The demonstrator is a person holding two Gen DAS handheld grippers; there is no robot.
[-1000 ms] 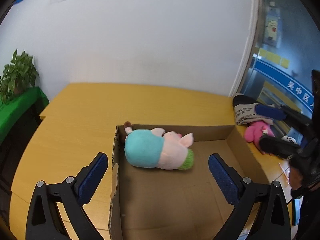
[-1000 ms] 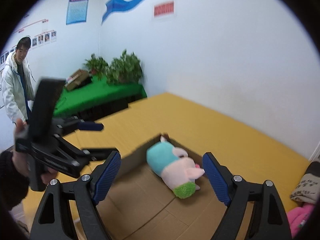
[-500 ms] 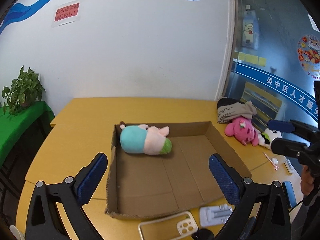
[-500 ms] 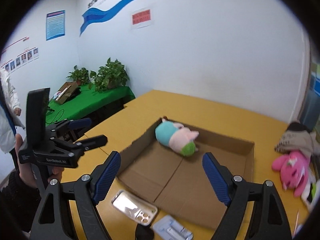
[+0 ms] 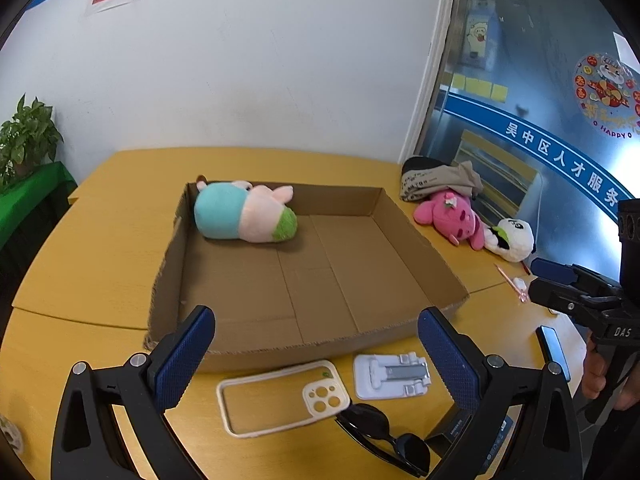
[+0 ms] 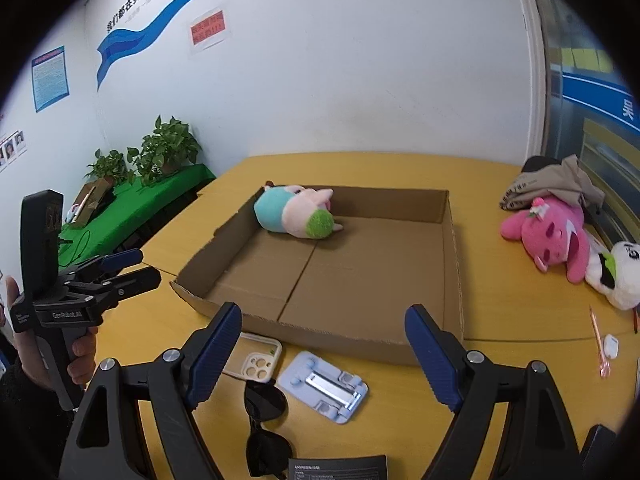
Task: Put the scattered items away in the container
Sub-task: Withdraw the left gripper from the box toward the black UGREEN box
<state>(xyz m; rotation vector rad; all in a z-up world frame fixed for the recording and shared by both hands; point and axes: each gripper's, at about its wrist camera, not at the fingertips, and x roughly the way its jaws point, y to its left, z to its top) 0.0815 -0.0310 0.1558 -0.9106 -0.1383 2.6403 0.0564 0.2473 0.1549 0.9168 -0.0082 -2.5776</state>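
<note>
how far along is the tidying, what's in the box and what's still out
Done: one plush lies in the box. In hand: nothing; left claw and right claw are both open and empty. Left: phone case, stand, sunglasses, pink plush, panda, cloth and pen all sit on the table.

Left gripper (image 5: 316, 354): jaws wide apart, nothing between them, angled downward. Right gripper (image 6: 324, 350): same, jaws spread and empty, tilted down. A hand (image 6: 82, 354) grips the left handle; a hand (image 5: 600, 376) grips the right handle.
</note>
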